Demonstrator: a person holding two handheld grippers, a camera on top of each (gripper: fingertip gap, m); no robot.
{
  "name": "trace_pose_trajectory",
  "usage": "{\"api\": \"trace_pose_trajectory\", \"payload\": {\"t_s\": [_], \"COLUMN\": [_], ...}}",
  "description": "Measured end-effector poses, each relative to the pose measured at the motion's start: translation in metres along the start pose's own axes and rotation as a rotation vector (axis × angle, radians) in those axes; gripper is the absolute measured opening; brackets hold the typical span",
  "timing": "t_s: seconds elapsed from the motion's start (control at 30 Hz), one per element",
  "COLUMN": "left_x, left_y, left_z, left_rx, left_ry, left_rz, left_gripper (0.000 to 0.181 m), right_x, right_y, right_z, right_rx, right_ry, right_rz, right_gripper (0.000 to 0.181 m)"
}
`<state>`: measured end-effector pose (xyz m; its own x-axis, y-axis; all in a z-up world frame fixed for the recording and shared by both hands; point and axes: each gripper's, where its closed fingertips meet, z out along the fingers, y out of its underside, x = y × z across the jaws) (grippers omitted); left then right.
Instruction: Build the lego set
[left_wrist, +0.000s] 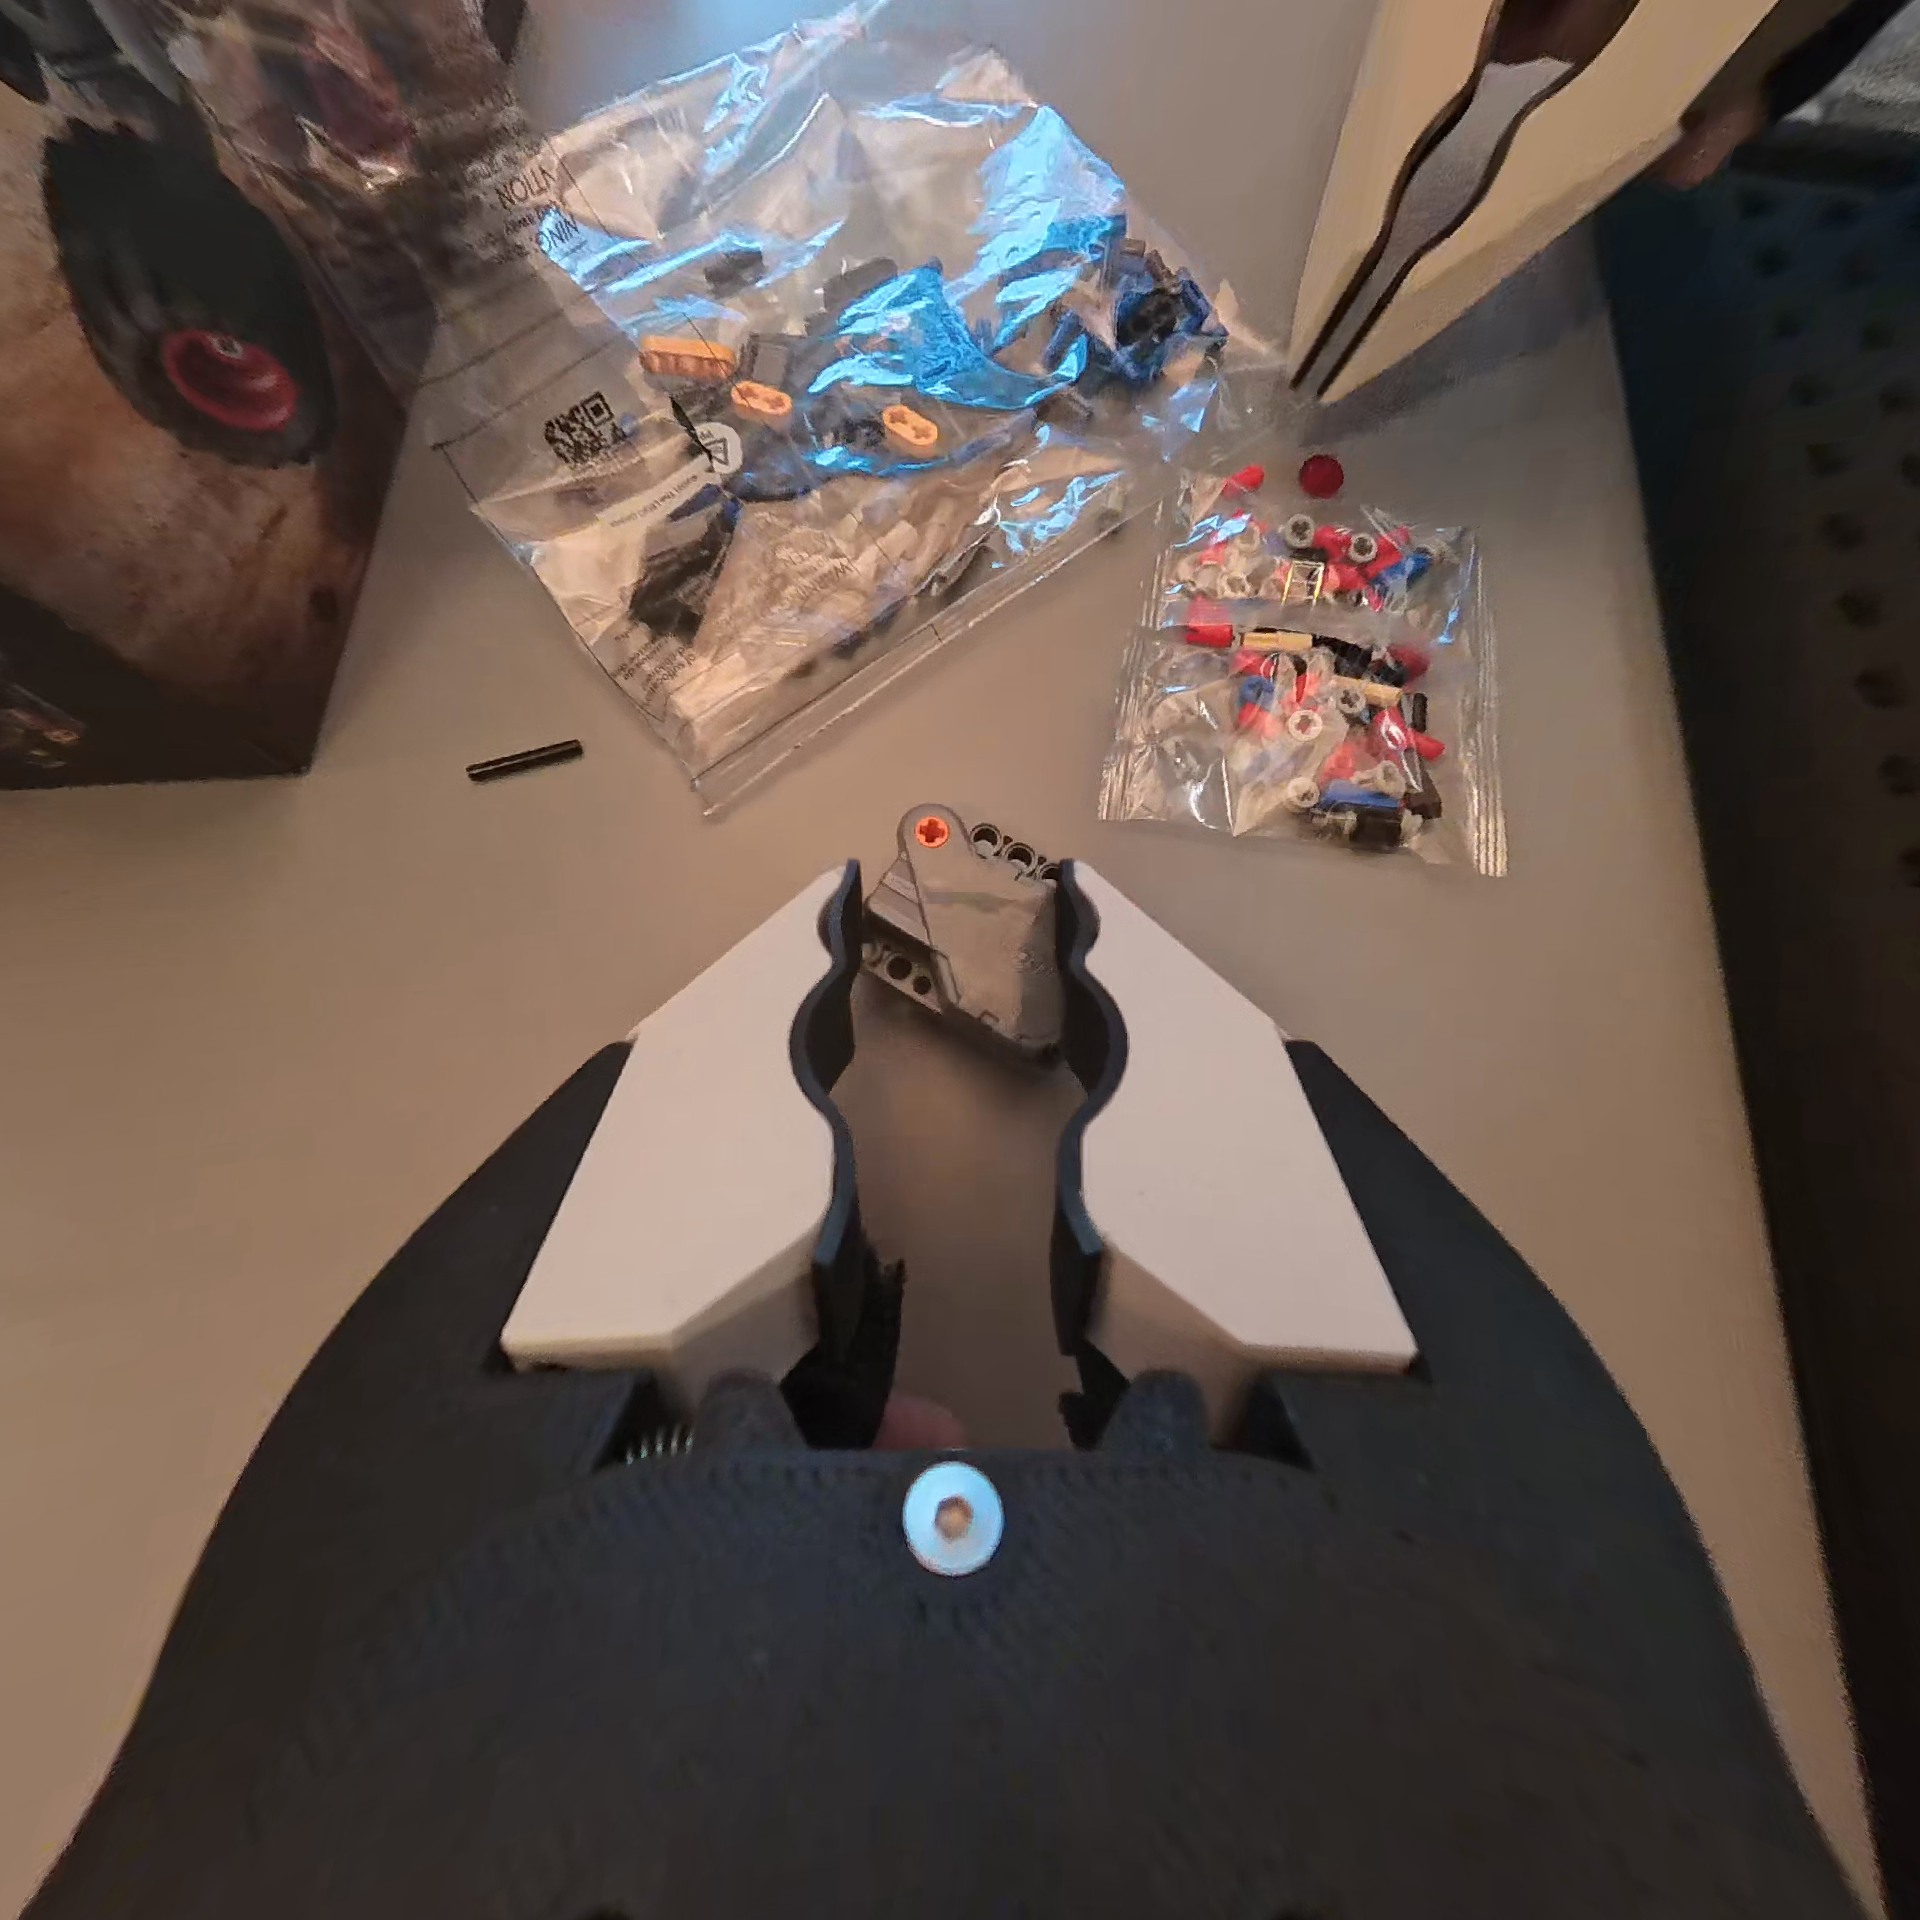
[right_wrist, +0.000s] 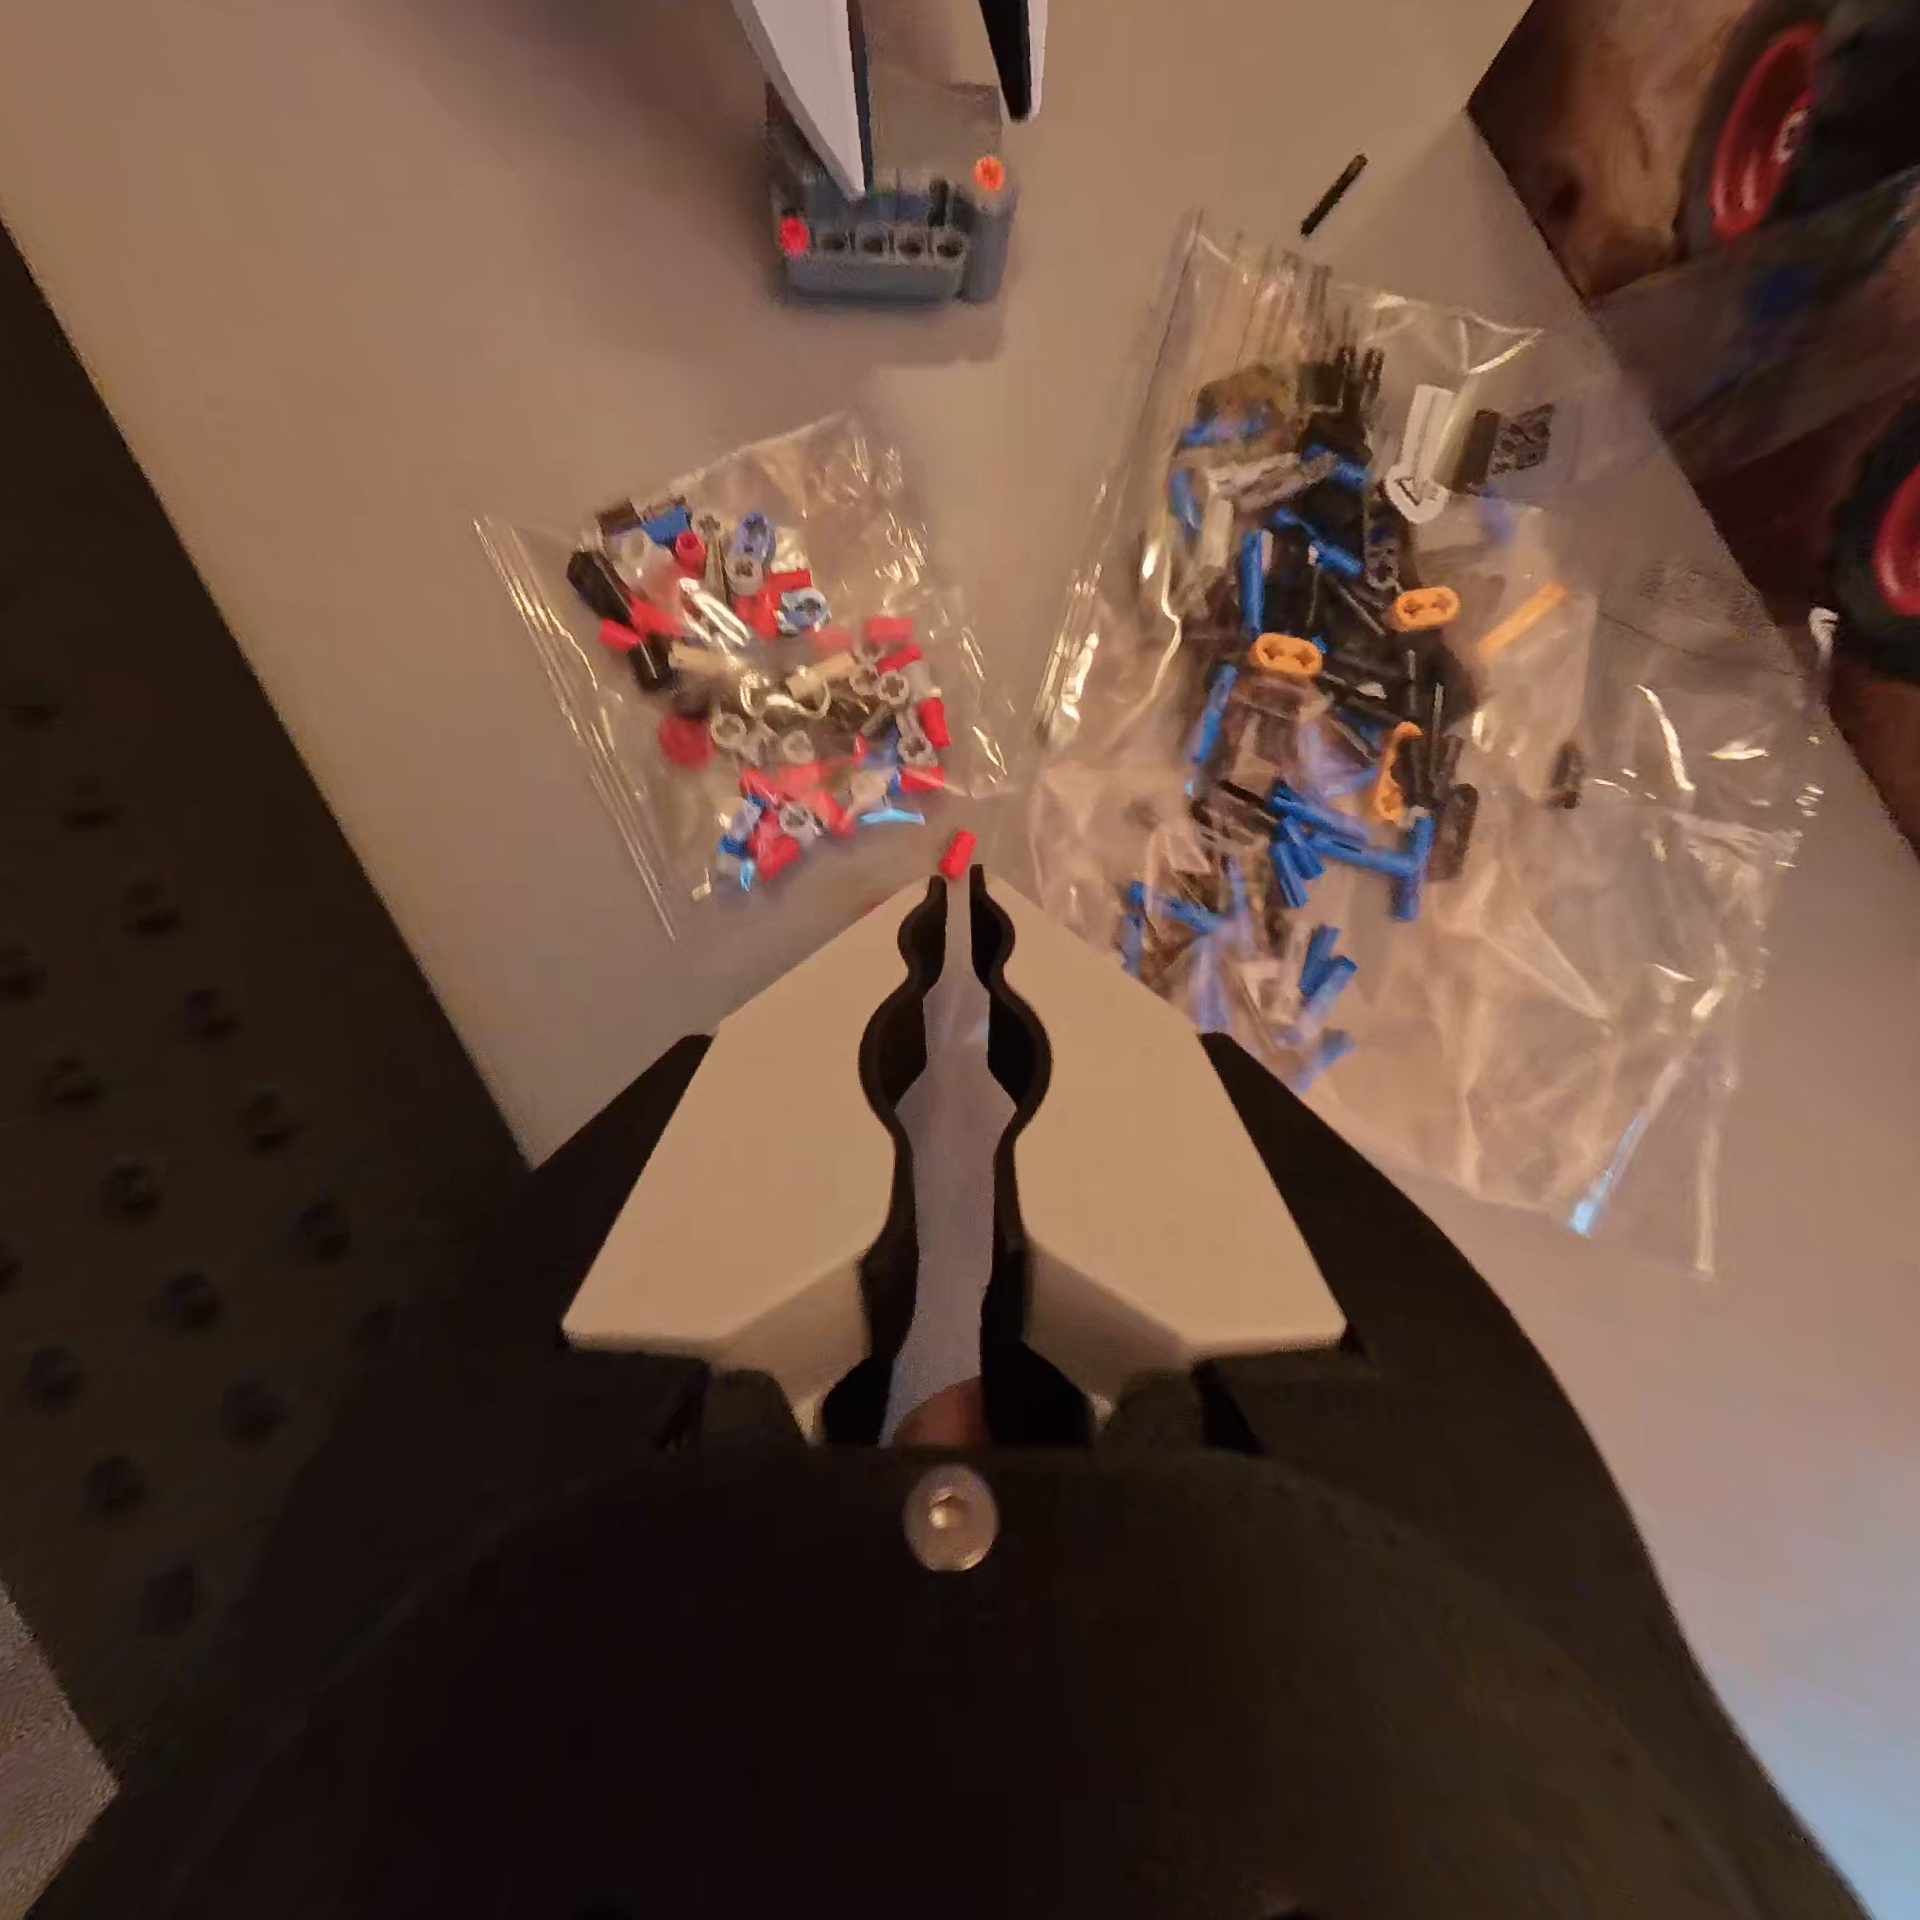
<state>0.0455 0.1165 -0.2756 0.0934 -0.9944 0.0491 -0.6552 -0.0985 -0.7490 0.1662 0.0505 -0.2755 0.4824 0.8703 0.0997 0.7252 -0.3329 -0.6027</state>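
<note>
left gripper (left_wrist: 961, 883): clamped on grey studless lego block with orange axle hole (left_wrist: 966, 925), steadying it on pale worktop (left_wrist: 312, 1039) for assembly | right gripper (right_wrist: 958, 881): nearly pressed together, empty; small red lego pin (right_wrist: 954, 852) lies just beyond its tips, beside small clear parts bag (right_wrist: 748, 665)

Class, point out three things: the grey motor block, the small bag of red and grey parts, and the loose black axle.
grey motor block (left_wrist: 961, 935), left wrist view, its sloped top face.
small bag (left_wrist: 1320, 665), left wrist view, its middle.
black axle (left_wrist: 523, 760), left wrist view, mid-shaft.
</note>
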Motion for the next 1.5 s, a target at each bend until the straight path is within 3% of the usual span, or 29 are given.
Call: {"api": "trace_pose_trajectory", "payload": {"t_s": [0.17,1.0,1.3,1.5], "left_x": [0.001,0.013,0.028,0.013], "left_y": [0.001,0.010,0.017,-0.007], "left_z": [-0.002,-0.008,-0.017,-0.040], "left_rx": [-0.015,-0.039,-0.058,0.079], "left_ry": [-0.019,0.058,0.138,0.052], "left_rz": [0.008,0.039,0.139,0.156], "left_gripper": [0.035,0.035,0.035,0.031], "right_x": [-0.001,-0.004,-0.003,-0.001], "right_y": [0.004,-0.004,-0.029,-0.068], "right_z": [0.018,0.025,0.009,-0.002], "right_rx": [-0.002,0.071,0.166,0.306], "right_ry": [0.002,-0.054,-0.074,-0.062], "right_rz": [0.034,0.094,0.089,0.064], "right_gripper": [0.003,0.003,0.003,0.003]}}
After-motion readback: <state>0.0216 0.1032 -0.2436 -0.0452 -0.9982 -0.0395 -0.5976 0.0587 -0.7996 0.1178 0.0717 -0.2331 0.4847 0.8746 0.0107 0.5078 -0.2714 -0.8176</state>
